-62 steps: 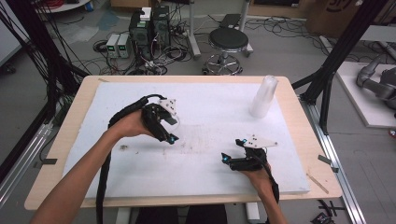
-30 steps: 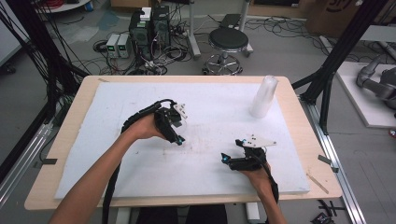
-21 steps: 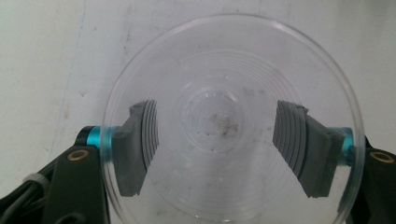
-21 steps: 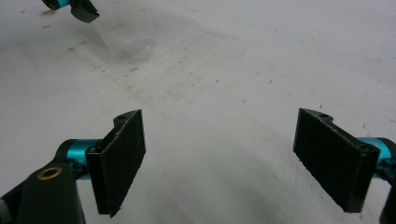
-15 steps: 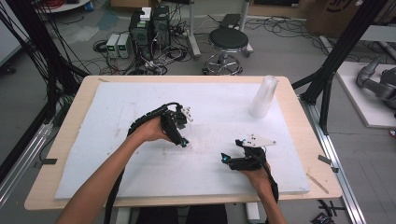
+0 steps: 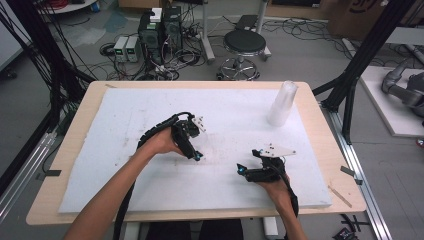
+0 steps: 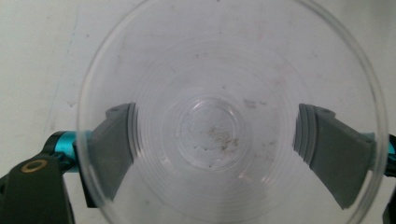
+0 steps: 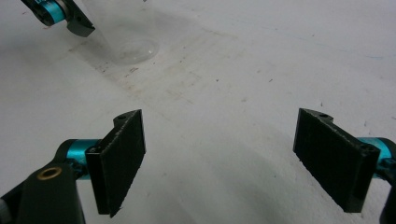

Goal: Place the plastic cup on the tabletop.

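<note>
**Two grippers, one clear cup standing free**

One clear cup (image 7: 232, 116) stands upright on the white mat (image 6: 125, 120) near its middle, between the jaws of the left gripper (image 6: 196, 150). Those jaws have just been opening and now stand apart, pads off the cup wall. The right gripper (image 6: 248, 171) rests near the mat's near right edge, jaws wide and empty. Bare mat lies open to the far left. A stack of cups (image 6: 282, 103) stands far right. Beyond the table (image 6: 80, 127), a stool (image 6: 244, 44) and cables crowd the floor.

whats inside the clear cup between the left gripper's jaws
The clear cup holds no object, just brownish specks and smudges on its bottom. Through its wall show the left hand-held gripper pads and the white table cover. Nothing inside is hidden.
</note>
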A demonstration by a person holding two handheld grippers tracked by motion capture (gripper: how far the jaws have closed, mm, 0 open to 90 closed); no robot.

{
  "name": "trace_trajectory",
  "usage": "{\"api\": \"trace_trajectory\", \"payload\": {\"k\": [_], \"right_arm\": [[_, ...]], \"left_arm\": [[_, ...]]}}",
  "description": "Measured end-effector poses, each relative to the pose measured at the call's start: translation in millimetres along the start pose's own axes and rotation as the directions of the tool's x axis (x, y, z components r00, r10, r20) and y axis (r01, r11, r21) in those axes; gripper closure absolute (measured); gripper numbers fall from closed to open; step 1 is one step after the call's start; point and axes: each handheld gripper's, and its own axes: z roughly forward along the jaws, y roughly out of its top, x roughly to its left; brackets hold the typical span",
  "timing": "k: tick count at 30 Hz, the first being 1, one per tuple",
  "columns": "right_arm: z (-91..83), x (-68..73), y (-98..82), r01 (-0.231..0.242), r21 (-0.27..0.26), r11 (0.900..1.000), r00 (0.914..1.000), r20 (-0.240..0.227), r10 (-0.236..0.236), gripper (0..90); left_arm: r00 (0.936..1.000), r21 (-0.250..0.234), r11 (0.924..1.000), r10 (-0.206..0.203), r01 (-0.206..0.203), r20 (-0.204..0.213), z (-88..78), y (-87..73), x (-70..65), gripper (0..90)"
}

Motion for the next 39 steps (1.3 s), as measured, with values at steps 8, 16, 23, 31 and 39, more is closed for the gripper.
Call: {"api": "trace_trajectory", "payload": {"k": [8,16,23,31,39], "right_arm": [[-0.3,0.0,-0.1,0.0,-0.002,1.0,1.0,-0.002,0.0,16.5],[-1.2,-0.7,-0.4,-0.002,-0.009,1.0,0.9999,-0.014,0.002,16.5],[-1.7,-0.9,-0.6,-0.007,-0.011,1.0,0.9997,-0.024,0.007,16.5],[-1.4,-2.3,-0.5,-0.015,-0.016,1.0,0.9995,-0.028,0.014,16.5],[-3.9,-1.5,-1.5,-0.013,-0.039,0.999,0.9998,-0.018,0.013,16.5]], "left_arm": [[0.9996,-0.003,0.9996,-0.028,0.028,-0.002,-8.9,-8.1,2.7,14.5],[0.9982,-0.061,0.997,-0.049,0.047,-0.035,-33.9,-40.8,-4.4,14.6],[0.9862,-0.226,0.9699,-0.119,0.091,-0.115,-62.7,-88.4,-26.5,14.6],[0.9416,-0.485,0.8653,-0.259,0.128,-0.215,-80.2,-142.2,-55.8,14.7],[0.8796,-0.658,0.7371,-0.405,0.153,-0.249,-73.9,-181.3,-77.7,14.6]]}}
